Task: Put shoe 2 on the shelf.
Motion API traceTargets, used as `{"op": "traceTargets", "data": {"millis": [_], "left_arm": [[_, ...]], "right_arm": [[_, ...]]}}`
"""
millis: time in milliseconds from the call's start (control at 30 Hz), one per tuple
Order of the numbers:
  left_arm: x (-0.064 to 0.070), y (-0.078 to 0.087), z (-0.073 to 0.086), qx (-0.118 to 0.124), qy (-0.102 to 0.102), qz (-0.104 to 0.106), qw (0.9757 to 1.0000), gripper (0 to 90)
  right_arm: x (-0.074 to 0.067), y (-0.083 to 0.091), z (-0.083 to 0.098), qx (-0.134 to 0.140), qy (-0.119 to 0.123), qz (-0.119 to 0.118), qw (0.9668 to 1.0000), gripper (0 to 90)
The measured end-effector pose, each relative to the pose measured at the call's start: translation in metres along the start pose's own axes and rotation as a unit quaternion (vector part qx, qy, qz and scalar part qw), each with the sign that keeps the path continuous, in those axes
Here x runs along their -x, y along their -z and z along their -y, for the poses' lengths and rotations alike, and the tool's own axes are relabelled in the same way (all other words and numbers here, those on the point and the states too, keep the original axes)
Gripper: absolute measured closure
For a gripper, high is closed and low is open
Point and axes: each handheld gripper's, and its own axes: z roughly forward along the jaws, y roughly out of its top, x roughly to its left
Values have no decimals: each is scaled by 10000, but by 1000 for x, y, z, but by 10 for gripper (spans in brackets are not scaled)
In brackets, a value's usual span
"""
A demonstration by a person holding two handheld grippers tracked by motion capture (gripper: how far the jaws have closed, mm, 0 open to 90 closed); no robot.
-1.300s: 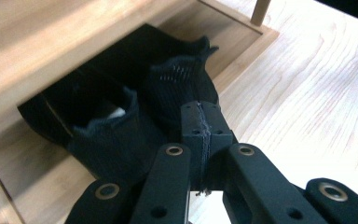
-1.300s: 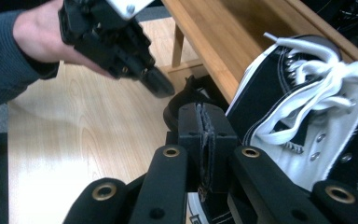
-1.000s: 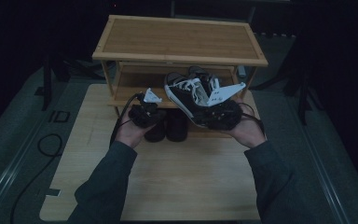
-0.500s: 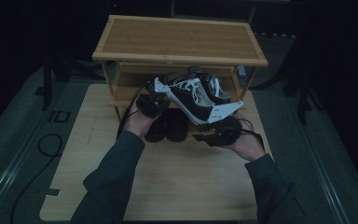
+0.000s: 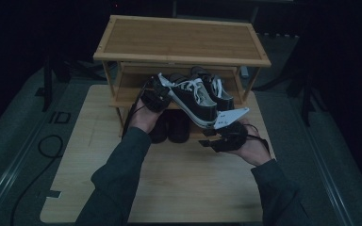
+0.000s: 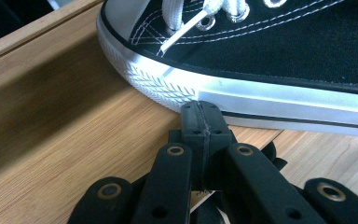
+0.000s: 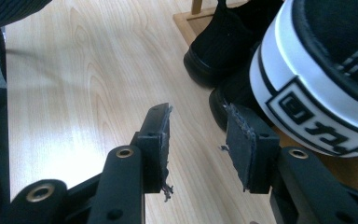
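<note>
Sneaker [image 5: 193, 99]: black canvas, white laces and sole, tilted across the front edge of the rack's middle shelf, toe toward the left gripper, heel toward the right gripper.
Left gripper [image 6: 200, 122]: clenched, jaws pressed together, tips just against the white sole near the toe.
Right gripper [image 7: 198, 140]: released, jaws apart, the heel just beside its outer jaw.
Rack [image 5: 184, 40]: bamboo, at the table's far edge.
Black shoes [image 5: 172, 127]: a pair on the table under the rack's front edge.

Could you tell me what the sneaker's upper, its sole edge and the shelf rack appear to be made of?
Sneaker upper: black woven cloth, likely canvas, with white stitching and metal eyelets. Sole edge: glossy white, probably rubber, ribbed at the toe. Rack: light wood, perhaps bamboo, visible grain, matte.
</note>
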Motion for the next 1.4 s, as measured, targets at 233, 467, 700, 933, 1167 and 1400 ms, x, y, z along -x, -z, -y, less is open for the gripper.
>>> {"op": "traceTargets", "data": {"millis": [233,467,700,933,1167,1400], "left_arm": [[-6,-4,0,37,194,-85,9998,900],[-9,-7,0,14,270,-127,9996,900],[-10,-3,3,-55,228,-28,9997,900],[-17,5,11,-104,132,-157,9997,900],[-24,6,16,-21,297,-57,9995,900],[-26,6,17,-11,281,7,9996,900]], "right_arm": [[-1,5,-4,281,37,-28,9996,623],[1,8,-7,425,38,87,9991,727],[4,7,-9,384,37,262,9989,897],[5,6,-9,397,56,224,9989,900],[6,2,-16,403,140,53,9991,900],[6,-10,-22,504,184,-116,9985,900]]}}
